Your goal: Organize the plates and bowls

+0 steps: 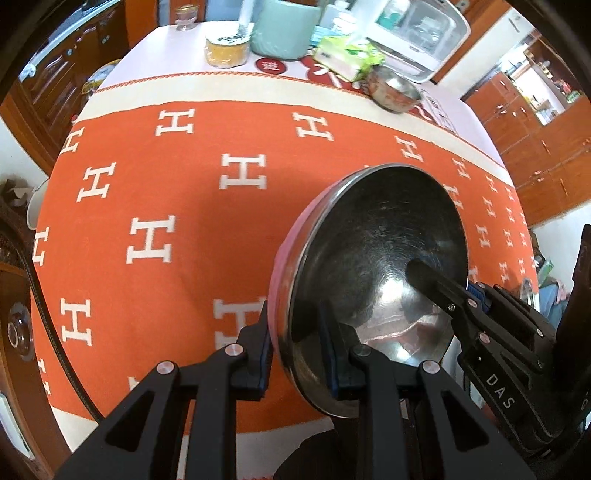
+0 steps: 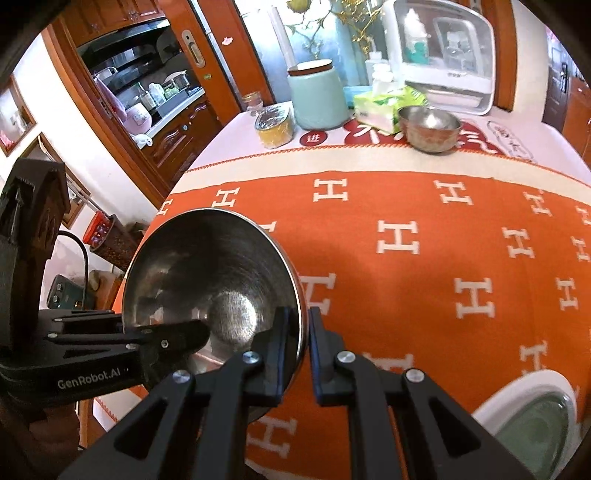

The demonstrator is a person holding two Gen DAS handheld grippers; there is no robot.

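A steel bowl [image 1: 376, 266] [image 2: 207, 266] with a pink outside hangs tilted above the orange H-patterned cloth [image 1: 166, 192] [image 2: 424, 229]. My left gripper [image 1: 295, 332] is shut on its near-left rim, one pad inside and one outside. My right gripper [image 2: 300, 325] pinches the opposite rim the same way. Each wrist view also shows the other gripper, the right [image 1: 454, 291] and the left [image 2: 177, 332], with a finger inside the bowl. A second, smaller steel bowl [image 1: 395, 92] [image 2: 430, 127] stands at the far side of the table.
A white dish with a green inside [image 2: 532, 417] sits at the near right edge. At the back stand a mint canister [image 1: 284, 29] [image 2: 317, 96], a jar of yellow food [image 1: 227, 46] [image 2: 273, 127], a tissue pack [image 2: 388, 105] and a white appliance [image 2: 439, 55].
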